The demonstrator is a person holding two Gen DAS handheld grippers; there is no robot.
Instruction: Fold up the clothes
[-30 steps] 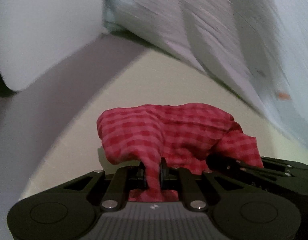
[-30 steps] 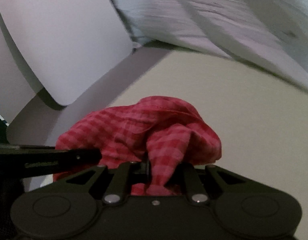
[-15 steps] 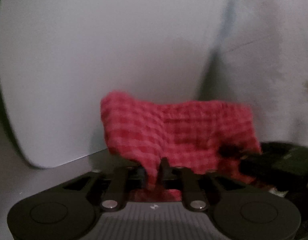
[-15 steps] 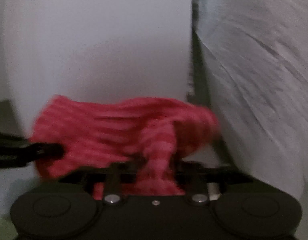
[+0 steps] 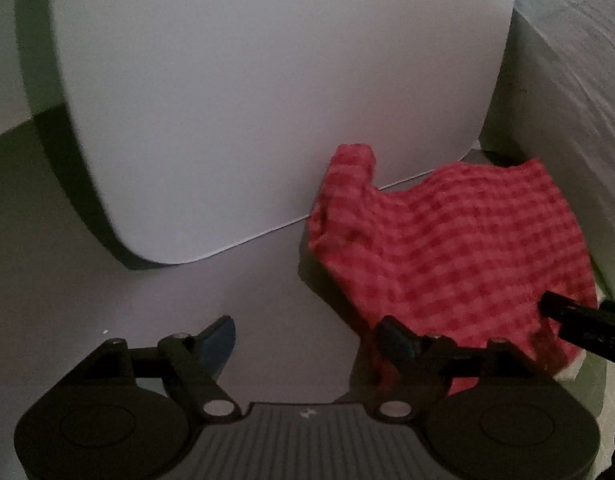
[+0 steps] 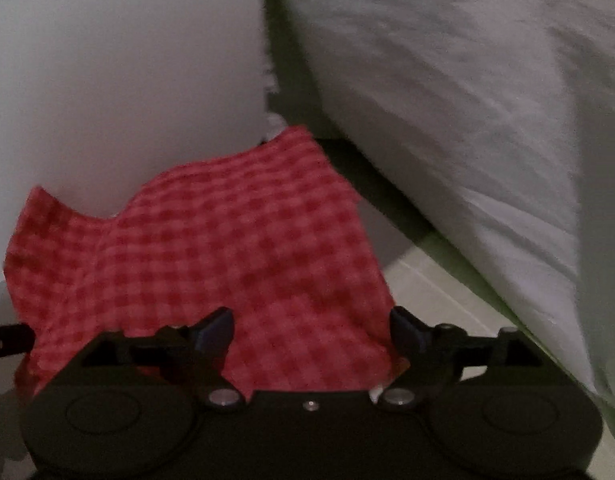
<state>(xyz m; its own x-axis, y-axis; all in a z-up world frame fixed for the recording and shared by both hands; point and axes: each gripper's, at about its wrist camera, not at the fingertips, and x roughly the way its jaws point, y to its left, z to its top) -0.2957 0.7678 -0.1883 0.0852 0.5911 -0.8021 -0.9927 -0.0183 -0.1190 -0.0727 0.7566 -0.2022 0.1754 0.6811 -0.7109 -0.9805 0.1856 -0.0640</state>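
a: so where's the cloth (image 5: 447, 248) sitting in the left wrist view?

b: right of centre, on the surface (image 5: 147, 320). its far edge is against the upright board (image 5: 267, 100) behind it. the bedding (image 5: 567, 60) is off to the far right.

a: and the left gripper (image 5: 307, 334)?

b: near edge, fingers spread, the right one over the cloth's near left edge.

a: right wrist view?

b: cloth lies ahead of the right gripper (image 6: 311, 326), spread fingers over its near part. board far left, bedding right.
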